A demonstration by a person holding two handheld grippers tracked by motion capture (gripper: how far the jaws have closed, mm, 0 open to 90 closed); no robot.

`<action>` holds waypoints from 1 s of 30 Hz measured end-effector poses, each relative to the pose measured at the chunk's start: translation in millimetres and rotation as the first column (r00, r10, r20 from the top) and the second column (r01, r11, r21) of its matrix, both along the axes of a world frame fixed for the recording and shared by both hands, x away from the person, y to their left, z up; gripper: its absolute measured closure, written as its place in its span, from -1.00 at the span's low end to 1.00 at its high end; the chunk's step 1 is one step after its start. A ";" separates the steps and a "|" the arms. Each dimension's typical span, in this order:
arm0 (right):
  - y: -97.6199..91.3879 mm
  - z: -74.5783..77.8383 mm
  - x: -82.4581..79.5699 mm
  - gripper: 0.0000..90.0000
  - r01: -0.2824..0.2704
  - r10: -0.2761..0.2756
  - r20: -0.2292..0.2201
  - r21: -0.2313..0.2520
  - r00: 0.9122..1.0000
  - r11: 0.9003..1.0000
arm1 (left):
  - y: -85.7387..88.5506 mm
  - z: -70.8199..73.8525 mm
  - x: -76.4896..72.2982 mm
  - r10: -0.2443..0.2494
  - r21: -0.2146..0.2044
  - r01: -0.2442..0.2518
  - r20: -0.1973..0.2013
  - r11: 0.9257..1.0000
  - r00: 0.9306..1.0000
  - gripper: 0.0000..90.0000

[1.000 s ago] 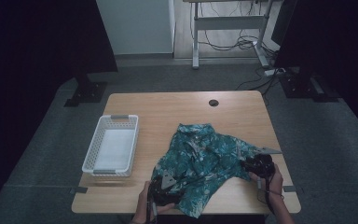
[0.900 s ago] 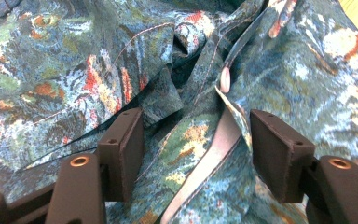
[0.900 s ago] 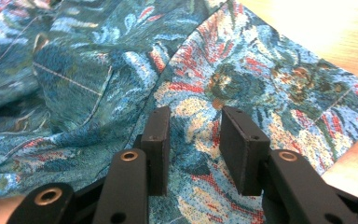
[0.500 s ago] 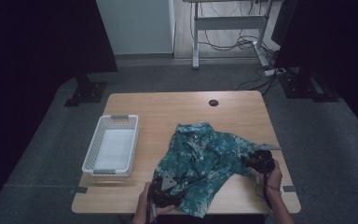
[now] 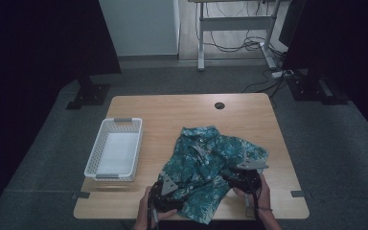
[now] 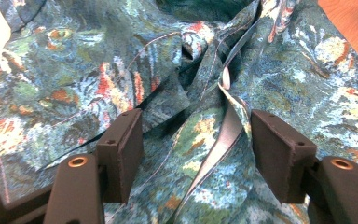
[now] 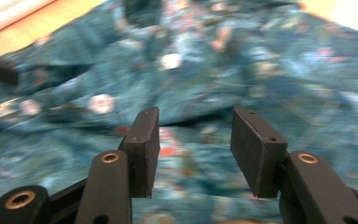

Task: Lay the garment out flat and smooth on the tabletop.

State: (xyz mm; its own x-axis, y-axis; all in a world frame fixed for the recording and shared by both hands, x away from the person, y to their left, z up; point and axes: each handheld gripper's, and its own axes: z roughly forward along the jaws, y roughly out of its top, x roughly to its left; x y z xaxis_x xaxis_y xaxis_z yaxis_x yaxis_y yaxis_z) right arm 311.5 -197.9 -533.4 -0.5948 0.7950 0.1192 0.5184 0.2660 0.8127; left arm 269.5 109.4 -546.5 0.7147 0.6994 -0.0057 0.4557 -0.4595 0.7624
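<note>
A teal floral shirt (image 5: 206,160) lies crumpled on the wooden table (image 5: 172,110), right of centre and reaching the near edge. My left gripper (image 5: 166,188) rests on the shirt's near left corner. In the left gripper view its jaws (image 6: 196,135) stand wide apart, a raised fold of shirt (image 6: 98,60) running between them with neither pad pressing on it. My right gripper (image 5: 243,173) is over the shirt's near right part. Its jaws (image 7: 191,140) have just been opening and are open, with blurred shirt cloth (image 7: 214,60) beyond the gap and nothing pinched.
An empty white plastic basket (image 5: 115,153) stands on the table's left side. A round cable hole (image 5: 219,105) sits near the far edge. Bare wood runs along the far half. Desk legs and cables (image 5: 249,45) stand on the floor behind.
My right gripper has slid leftward over the shirt's right side, away from the table's right edge. The left gripper has stayed where it was.
</note>
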 end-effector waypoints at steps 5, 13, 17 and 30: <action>24.5 -7.6 -10.5 0.13 -0.069 0.068 -0.013 -0.020 0.998 0.997 | 3.8 -0.1 1.1 0.000 -0.007 0.000 0.000 1.000 1.000 -0.22; 36.4 -23.2 -14.8 0.09 -0.082 0.079 -0.047 -0.059 0.996 0.995 | 6.9 -0.4 3.1 0.010 -0.013 -0.010 -0.002 1.000 1.000 -0.23; 34.8 -25.7 -16.1 0.09 -0.075 0.073 -0.042 -0.068 0.996 0.995 | 9.5 0.8 4.2 0.018 -0.026 -0.018 0.000 0.999 1.000 -0.23; 19.3 -26.8 -34.5 0.10 -0.081 0.078 -0.039 -0.066 0.996 0.995 | 16.9 4.0 5.0 0.054 -0.039 -0.054 0.013 0.998 0.998 -0.24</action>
State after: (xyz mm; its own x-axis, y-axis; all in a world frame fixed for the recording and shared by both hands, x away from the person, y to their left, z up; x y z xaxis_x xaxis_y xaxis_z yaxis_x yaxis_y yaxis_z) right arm 277.0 -178.6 -560.2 -0.6526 0.7524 0.0895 0.5223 0.3611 0.7725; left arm 274.5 126.3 -542.5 0.6761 0.7365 -0.0242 0.4685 -0.4043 0.7856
